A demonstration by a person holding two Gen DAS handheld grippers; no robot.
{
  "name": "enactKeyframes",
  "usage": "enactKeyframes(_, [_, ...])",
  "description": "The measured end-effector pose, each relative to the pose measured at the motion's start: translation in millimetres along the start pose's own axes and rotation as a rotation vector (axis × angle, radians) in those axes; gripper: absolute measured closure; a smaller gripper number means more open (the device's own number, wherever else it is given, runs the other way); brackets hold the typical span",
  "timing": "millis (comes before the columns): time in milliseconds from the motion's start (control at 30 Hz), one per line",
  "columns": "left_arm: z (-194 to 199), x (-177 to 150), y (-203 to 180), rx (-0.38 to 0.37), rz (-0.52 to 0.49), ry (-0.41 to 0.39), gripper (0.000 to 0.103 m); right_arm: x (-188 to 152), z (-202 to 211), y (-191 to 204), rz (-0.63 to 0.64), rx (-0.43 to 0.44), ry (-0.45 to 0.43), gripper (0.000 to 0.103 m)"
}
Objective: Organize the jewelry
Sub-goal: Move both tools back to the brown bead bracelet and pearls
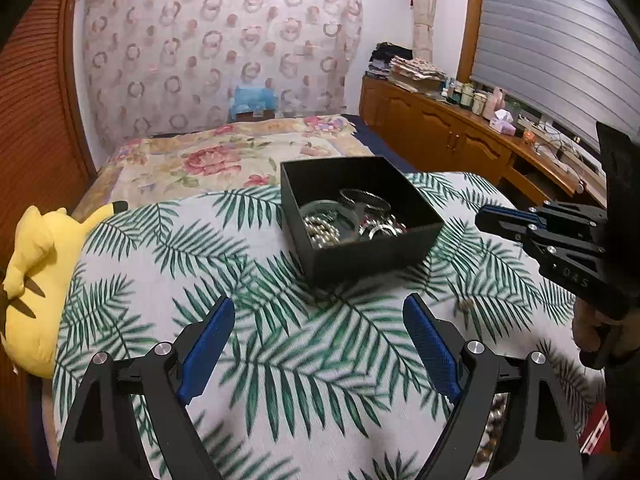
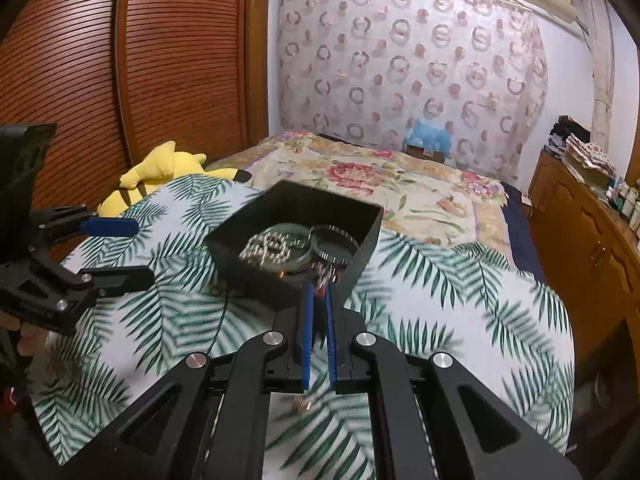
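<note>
Left claw (image 1: 318,330): wide, nothing between the blue pads (image 1: 210,346), only leaf-print cloth (image 1: 280,360) below. No earlier view to compare.

Black box (image 1: 362,254) sits ahead of the left claw and slightly to its right, on the cloth, apart from the tips. Box is open-topped; inside lie a bead strand (image 1: 320,234), bangles (image 1: 364,198) and small rings, heaped toward the near right corner. A bare strip of cloth runs between the left claw tips and the box's near wall.

Right claw (image 2: 319,290): narrow, pads almost together, tips at the box's near corner (image 2: 288,296). A small red-and-metal piece (image 2: 322,278) shows right at the tips; blur prevents telling whether it is pinched or just behind them. In the left view the right claw (image 1: 486,214) stands just right of the box, apart from its right wall.

Free room: cloth is open left of the left claw out to the yellow plush (image 1: 36,276) at the bed edge. Right of the right claw, cloth runs clear to the bed edge, with a wood cabinet (image 2: 592,256) beyond. Past the box lies a floral quilt (image 1: 208,160), then a curtain (image 1: 220,48).

Small bead item (image 1: 494,420) lies on the cloth under the left claw's right finger, partly hidden.
</note>
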State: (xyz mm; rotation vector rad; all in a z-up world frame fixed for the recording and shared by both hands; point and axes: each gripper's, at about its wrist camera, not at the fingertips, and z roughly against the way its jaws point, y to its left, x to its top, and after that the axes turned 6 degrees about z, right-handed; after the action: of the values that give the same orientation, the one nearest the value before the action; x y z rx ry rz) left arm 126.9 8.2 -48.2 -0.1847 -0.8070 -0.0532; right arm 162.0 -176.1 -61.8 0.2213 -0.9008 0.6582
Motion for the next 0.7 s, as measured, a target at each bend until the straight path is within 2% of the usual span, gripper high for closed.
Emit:
enactKeyframes(633, [19.5,-60.2,-34.3,-0.053,-0.025,0.056,0.02,-78.7,46.4,28.2,-0.085,-0.001,0.039,0.096])
enactKeyframes(667, [19.6,-61.9,-35.8,-0.056,-0.025,0.06,0.02,-82.1,48.1,28.0,-0.087,-0.003,0.042,0.094])
enactKeyframes(700, [19.2,-63.7,-37.2,-0.06,-0.025,0.066,0.02,-86.8,49.5,27.7,-0.096,-0.004,0.045,0.086])
